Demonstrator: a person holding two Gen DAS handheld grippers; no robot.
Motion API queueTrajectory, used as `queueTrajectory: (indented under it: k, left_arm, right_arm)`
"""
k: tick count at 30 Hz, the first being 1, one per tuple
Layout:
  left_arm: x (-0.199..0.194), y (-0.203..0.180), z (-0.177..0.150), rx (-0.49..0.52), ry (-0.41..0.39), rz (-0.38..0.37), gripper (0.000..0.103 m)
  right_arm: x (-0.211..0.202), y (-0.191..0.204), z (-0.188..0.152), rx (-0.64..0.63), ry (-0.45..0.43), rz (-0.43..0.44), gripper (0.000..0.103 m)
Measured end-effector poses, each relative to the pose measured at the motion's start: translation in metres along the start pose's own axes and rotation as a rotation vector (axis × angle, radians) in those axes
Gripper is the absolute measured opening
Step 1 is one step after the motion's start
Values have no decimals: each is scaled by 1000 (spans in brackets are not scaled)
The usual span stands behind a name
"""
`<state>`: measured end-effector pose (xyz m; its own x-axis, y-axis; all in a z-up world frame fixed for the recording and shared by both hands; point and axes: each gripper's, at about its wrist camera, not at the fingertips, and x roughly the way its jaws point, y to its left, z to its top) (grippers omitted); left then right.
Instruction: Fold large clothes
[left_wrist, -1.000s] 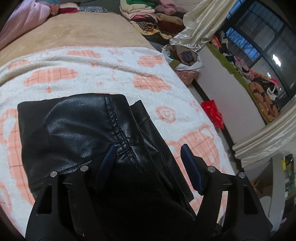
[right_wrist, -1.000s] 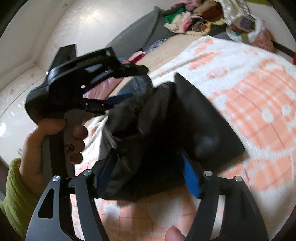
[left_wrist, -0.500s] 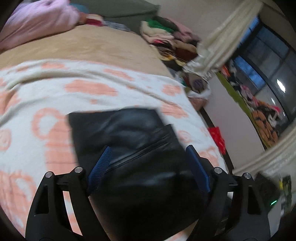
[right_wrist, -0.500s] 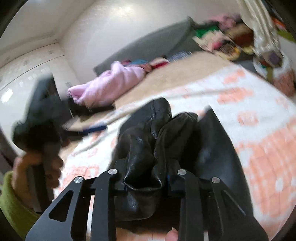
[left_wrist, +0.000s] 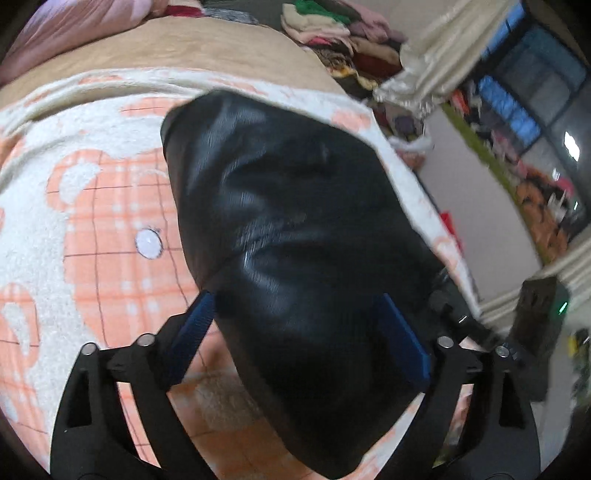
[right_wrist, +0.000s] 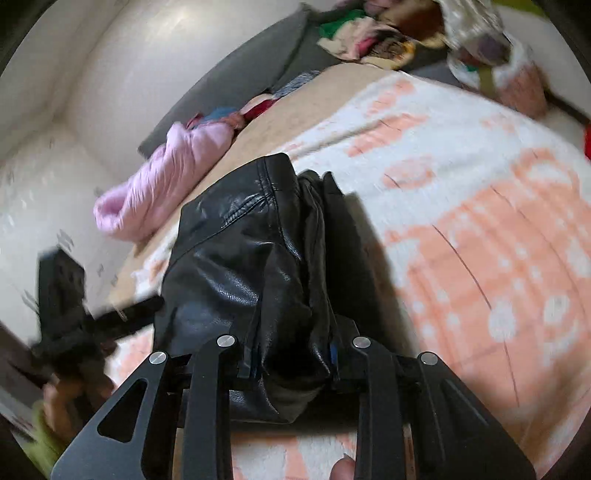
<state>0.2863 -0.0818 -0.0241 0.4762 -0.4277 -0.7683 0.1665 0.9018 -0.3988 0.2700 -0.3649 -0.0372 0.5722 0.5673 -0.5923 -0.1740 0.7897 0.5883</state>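
A black leather garment (left_wrist: 295, 221) lies bunched on the white and orange blanket (left_wrist: 92, 221). My left gripper (left_wrist: 295, 299) hangs over its near end with jaws wide and still opening. The leather sits between the blue pads (left_wrist: 194, 325), which do not press on it. In the right wrist view the same garment (right_wrist: 240, 258) runs away from me in thick folds. My right gripper (right_wrist: 291, 354) is shut on a fold at its near end, and leather hides most of the pads. The left gripper (right_wrist: 122, 314) shows blurred at the left of that view, held by a hand with a green sleeve.
The blanket covers a bed with a tan sheet (left_wrist: 166, 48) beyond it. A pink puffy jacket (right_wrist: 166, 173) lies at the bed's far left. A heap of clothes (left_wrist: 340, 33), a full bag (right_wrist: 491, 62), a pale curtain (left_wrist: 443, 55) and a dark window (left_wrist: 524, 96) stand past the bed's right edge.
The right gripper has shut on a fold of the leather garment. The left jaws have spread wider and let go of it. Both hands have shifted, and the garment looks flatter and longer.
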Motion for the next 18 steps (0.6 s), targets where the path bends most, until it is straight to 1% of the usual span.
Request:
queueTrajectory:
  k: [1, 3, 6, 8, 9, 11, 14, 15, 18]
  left_arm:
    - [4, -6, -5, 25, 7, 16, 84]
    - [8, -8, -8, 35, 16, 14, 85]
    - [14, -8, -9, 49, 29, 35, 85]
    - [19, -8, -9, 41, 38, 39, 88]
    - [21, -7, -7, 38, 39, 36, 88]
    - [24, -6, -7, 41, 41, 39, 88]
    - [23, -9, -6, 38, 31, 39, 88]
    - [22, -10, -7, 39, 28, 42, 88]
    - [20, -11, -9, 48, 22, 48, 88]
  right_arm:
    - [-5, -1, -1, -2, -15, -12, 24]
    - [-7, 0, -7, -31, -20, -51, 24]
    - [5, -1, -13, -37, 21, -105, 25]
    - [10, 0, -11, -52, 40, -125, 28]
    - [10, 5, -14, -53, 44, -128, 30]
    - [9, 4, -13, -35, 53, -123, 35]
    - [-5, 6, -13, -36, 38, -141, 57]
    - [-6, 5, -11, -36, 31, -139, 59]
    - [-18, 6, -9, -41, -14, -115, 60]
